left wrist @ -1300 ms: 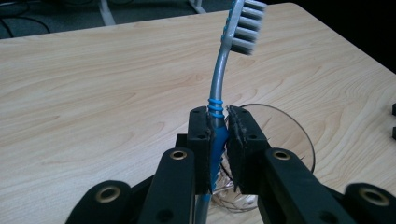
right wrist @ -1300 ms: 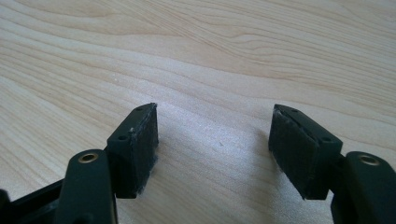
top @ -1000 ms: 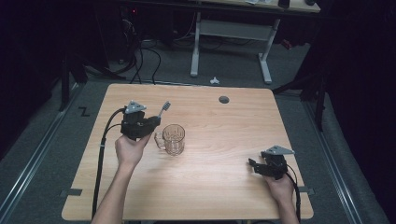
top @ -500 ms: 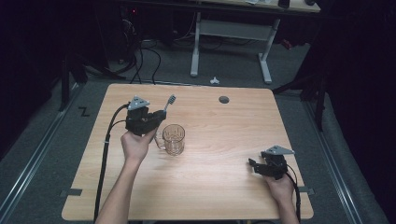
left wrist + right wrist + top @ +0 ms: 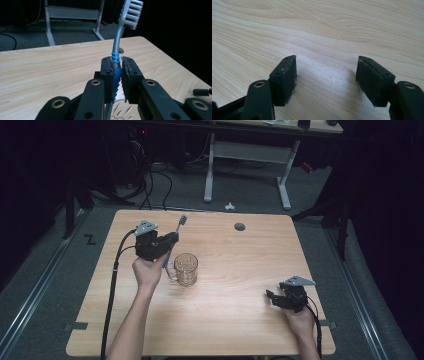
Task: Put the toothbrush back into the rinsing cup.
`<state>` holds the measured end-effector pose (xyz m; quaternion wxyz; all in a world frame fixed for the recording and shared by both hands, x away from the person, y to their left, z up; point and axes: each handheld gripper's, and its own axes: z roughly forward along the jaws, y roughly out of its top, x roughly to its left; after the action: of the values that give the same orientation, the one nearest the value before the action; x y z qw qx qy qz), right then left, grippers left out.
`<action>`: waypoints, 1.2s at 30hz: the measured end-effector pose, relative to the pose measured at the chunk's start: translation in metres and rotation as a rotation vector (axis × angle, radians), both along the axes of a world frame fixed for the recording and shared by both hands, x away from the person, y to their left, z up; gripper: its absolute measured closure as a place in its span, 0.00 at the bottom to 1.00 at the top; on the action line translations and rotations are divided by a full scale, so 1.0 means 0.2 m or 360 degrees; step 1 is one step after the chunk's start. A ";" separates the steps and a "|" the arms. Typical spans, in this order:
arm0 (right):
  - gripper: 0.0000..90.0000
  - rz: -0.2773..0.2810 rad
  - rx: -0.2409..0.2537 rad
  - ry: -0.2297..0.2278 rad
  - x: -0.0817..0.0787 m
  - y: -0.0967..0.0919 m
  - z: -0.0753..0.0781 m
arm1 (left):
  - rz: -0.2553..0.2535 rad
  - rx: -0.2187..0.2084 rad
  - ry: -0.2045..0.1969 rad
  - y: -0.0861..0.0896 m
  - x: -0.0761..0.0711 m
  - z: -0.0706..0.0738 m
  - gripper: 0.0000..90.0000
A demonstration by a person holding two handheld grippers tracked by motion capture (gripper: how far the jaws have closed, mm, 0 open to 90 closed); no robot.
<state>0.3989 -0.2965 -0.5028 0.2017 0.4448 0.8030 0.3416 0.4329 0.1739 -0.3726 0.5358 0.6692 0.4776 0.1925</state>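
My left gripper (image 5: 170,241) is shut on a toothbrush (image 5: 176,232) with a blue and grey handle, held above the wooden table (image 5: 240,265) at its left half. The bristle head points up and away. In the left gripper view the pads clamp the ribbed blue handle (image 5: 117,75), and the white bristles (image 5: 133,13) stand above the jaws. A clear glass mug (image 5: 185,269) stands upright just right of the left hand, its handle toward the hand. My right gripper (image 5: 272,298) rests low at the table's front right, open; its pads (image 5: 287,77) stand wide apart over bare wood.
A small dark round hole (image 5: 240,226) sits in the tabletop near the far edge. The left gripper's black cable (image 5: 116,275) trails down off the table's left front. Beyond the table stand the white legs of a desk (image 5: 209,175) on grey floor.
The left hand has carried the toothbrush slightly up and away, so the bristle head sits a little higher in the high view. The right gripper and the mug have stayed put.
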 end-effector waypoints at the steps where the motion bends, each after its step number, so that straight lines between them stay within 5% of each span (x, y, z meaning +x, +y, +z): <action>1: 0.37 0.0000 0.0000 0.0000 0.00 0.00 0.00 | 0.0003 -0.0024 0.0007 0.01 0.01 -0.01 0.89; 12: 0.37 0.0002 -0.0001 0.0000 0.00 0.00 0.00 | 0.0041 -0.0161 0.0017 0.05 0.04 -0.06 0.89; 36: 0.37 0.0001 -0.0001 0.0000 0.00 0.00 0.00 | 0.0036 -0.0171 -0.0028 0.00 0.07 -0.08 0.89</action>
<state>0.3988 -0.2965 -0.5028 0.2016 0.4444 0.8032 0.3415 0.4469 0.1736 -0.3887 0.5729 0.6323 0.4899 0.1786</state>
